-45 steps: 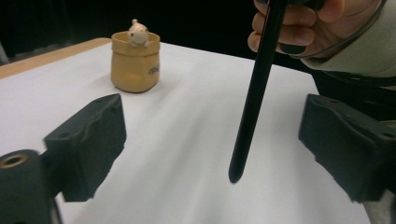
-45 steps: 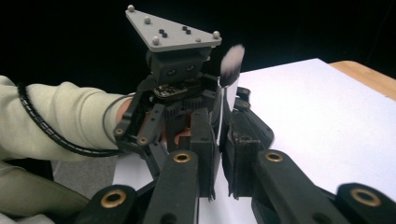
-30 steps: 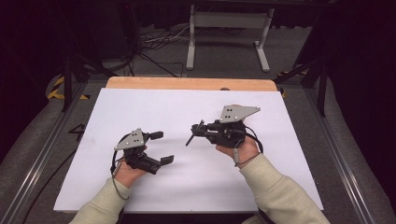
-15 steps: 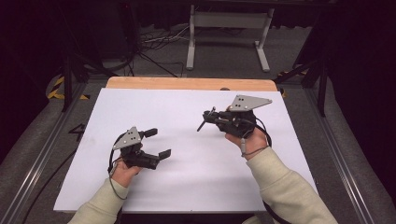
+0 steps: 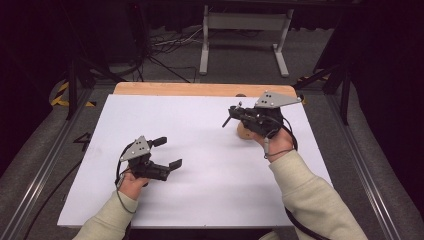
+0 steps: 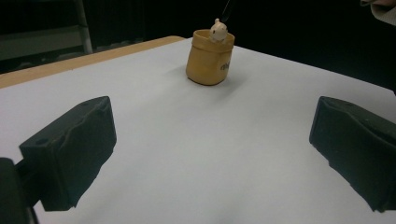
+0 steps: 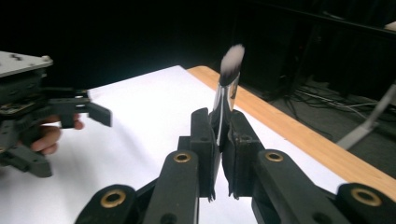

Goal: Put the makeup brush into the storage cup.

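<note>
My left hand-held gripper [image 5: 166,152] hovers low over the near-left part of the desk, its two black jaws spread wide with nothing between them. Looking along those jaws, I see the small mustard-yellow ceramic pot [image 6: 209,57] well ahead of them on the white sheet, upright, with a little cream figure [image 6: 217,30] peeping over its rim.

To the right, my right hand-held gripper [image 5: 231,116] is raised above the far-right part of the desk, its jaws clamped on the slim silver-handled makeup brush with a soft white tip [image 7: 227,88]. The brush stands out beyond the pads, its bristles pointing away from me. In the high view the pot [image 5: 244,130] sits just under and beside that hand, partly hidden by it.

The desk [image 5: 200,170] is covered by a plain white sheet, with a strip of pale wood [image 5: 200,89] along the far edge. Around it lie grey floor, black drapes, cables and a grey metal stand [image 5: 245,30]. The wide middle of the sheet between my two hands is bare.
</note>
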A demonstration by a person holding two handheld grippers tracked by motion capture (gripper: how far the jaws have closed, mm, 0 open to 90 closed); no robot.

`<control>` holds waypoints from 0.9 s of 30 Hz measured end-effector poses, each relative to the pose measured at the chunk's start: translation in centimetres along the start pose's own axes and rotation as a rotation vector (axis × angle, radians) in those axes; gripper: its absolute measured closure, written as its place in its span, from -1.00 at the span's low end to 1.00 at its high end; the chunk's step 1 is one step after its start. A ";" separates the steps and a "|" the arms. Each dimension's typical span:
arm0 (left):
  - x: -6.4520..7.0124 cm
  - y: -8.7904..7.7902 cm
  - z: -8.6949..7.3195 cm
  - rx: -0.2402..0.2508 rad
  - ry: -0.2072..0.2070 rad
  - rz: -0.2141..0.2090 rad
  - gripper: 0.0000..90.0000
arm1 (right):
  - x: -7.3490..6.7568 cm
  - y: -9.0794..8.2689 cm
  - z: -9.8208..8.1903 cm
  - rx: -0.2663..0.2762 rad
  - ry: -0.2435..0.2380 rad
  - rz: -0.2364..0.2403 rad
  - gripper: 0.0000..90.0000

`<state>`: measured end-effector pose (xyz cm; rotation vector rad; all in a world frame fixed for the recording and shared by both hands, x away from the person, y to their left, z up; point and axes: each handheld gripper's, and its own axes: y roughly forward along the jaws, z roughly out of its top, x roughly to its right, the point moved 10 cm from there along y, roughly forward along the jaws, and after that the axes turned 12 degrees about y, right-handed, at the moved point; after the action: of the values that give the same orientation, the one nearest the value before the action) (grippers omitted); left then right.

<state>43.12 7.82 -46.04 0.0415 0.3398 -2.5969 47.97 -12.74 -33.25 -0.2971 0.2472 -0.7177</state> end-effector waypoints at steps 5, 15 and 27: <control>-0.1 0.0 -0.1 -0.004 0.000 0.008 -0.96 | 1.8 -0.2 0.4 0.004 0.016 -0.060 0.85; 0.0 0.1 -0.2 -0.009 0.008 0.009 -0.96 | 5.2 -0.7 0.4 0.022 0.081 -0.182 0.85; 0.0 0.2 -0.2 -0.011 0.006 0.010 -0.96 | 7.4 -0.9 0.5 0.036 0.109 -0.277 0.85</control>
<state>43.23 7.66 -46.28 0.0468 0.3546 -2.5854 53.03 -18.28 -33.35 -0.2609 0.2994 -1.0124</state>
